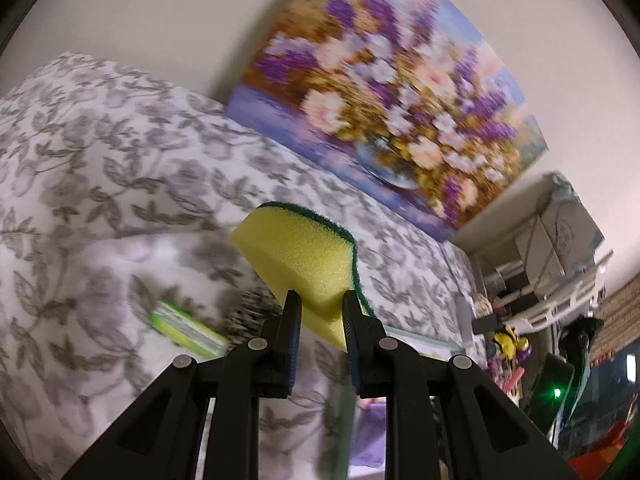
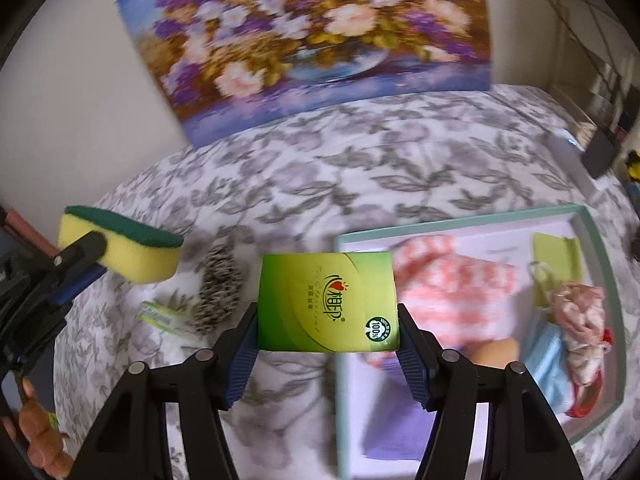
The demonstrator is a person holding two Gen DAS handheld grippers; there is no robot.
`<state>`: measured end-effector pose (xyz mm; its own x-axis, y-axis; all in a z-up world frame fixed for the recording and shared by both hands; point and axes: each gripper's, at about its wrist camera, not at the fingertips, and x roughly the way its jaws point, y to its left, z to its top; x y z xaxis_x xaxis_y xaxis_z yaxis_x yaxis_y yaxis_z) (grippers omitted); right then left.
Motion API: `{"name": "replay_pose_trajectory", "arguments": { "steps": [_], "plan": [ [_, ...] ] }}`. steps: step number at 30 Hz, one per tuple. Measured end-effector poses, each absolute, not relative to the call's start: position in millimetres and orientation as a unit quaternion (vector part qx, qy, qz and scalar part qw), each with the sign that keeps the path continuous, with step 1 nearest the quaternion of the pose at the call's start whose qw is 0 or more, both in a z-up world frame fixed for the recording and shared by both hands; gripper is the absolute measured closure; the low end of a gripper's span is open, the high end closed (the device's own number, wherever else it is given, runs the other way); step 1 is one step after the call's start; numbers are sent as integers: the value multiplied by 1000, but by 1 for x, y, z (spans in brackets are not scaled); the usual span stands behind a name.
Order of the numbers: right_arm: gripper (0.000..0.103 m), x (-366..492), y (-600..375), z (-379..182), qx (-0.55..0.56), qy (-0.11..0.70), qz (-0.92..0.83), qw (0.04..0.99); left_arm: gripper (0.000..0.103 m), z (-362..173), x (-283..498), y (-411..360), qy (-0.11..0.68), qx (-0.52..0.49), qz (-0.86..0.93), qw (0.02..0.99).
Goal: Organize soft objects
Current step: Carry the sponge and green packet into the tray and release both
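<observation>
My left gripper (image 1: 318, 298) is shut on a yellow sponge with a green scrub side (image 1: 298, 258) and holds it in the air above the bed. The sponge and that gripper also show at the left of the right wrist view (image 2: 132, 246). My right gripper (image 2: 328, 316) is shut on a green tissue pack (image 2: 326, 300), held above the bed at the left edge of a pale green box (image 2: 600, 248). The box holds a pink patterned cloth (image 2: 452, 280), a blue cloth (image 2: 548, 364) and a small pink bundle (image 2: 580, 320).
A second green tissue pack (image 2: 158, 314) and a spiky grey-white soft toy (image 2: 218, 284) lie on the floral bedspread (image 2: 360, 168). A flower painting (image 2: 320, 32) leans on the wall. Shelves and clutter (image 1: 552, 280) stand to the right. A brown plush toy (image 2: 40, 432) is at the lower left.
</observation>
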<state>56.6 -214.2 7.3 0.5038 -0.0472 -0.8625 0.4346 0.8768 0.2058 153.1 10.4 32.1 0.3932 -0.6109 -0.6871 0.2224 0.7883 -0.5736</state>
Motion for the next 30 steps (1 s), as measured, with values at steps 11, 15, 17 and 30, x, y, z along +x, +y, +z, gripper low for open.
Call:
{"name": "replay_pose_trajectory", "arguments": {
  "steps": [11, 15, 17, 30],
  "plan": [
    [37, -1, -311, 13, 242, 452, -230, 827, 82, 29, 117, -75, 502, -163, -324, 785],
    [37, -24, -344, 14, 251, 443, -254, 822, 82, 23, 105, -106, 511, -151, -345, 773],
    [37, -34, -357, 13, 256, 439, -264, 819, 81, 21, 97, -120, 513, -147, -357, 767],
    [37, -57, -408, -12, 295, 432, -294, 800, 81, -11, 78, -177, 526, -137, -399, 738]
  ]
}}
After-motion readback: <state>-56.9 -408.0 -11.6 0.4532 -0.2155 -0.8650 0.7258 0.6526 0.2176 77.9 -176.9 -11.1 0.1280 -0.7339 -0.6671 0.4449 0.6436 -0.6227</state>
